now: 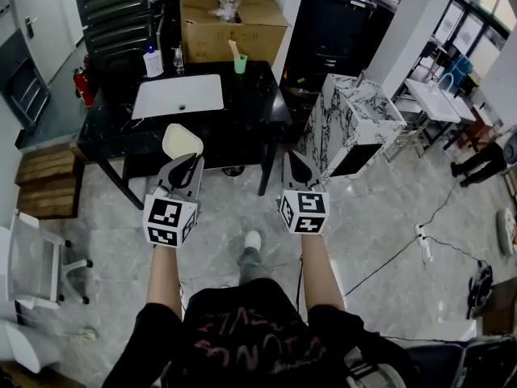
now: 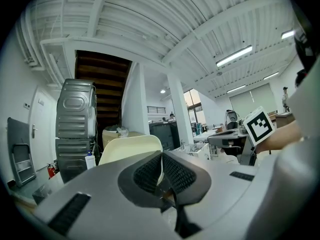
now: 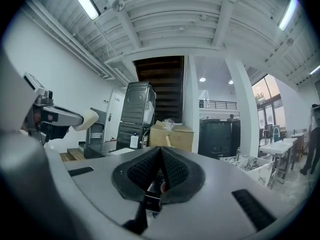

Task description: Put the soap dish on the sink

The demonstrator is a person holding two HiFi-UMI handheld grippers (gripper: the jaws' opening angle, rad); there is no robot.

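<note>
A cream soap dish (image 1: 182,141) is held in my left gripper (image 1: 183,165), above the floor in front of the black table. In the left gripper view the cream soap dish (image 2: 127,149) stands up edge-on between the shut jaws of that gripper (image 2: 161,168). The white sink (image 1: 178,95) lies set into the black table (image 1: 252,111) beyond it. My right gripper (image 1: 292,168) hangs level beside the left, shut with nothing in it; in its own view the right gripper (image 3: 160,166) has its pads pressed together.
On the table stand a soap bottle (image 1: 153,61), a small clear bottle (image 1: 178,59) and a green cup (image 1: 240,63). A cardboard box (image 1: 230,23) sits behind. A marbled cabinet (image 1: 355,124) is at right, wooden pallets (image 1: 48,180) at left, cables on the floor.
</note>
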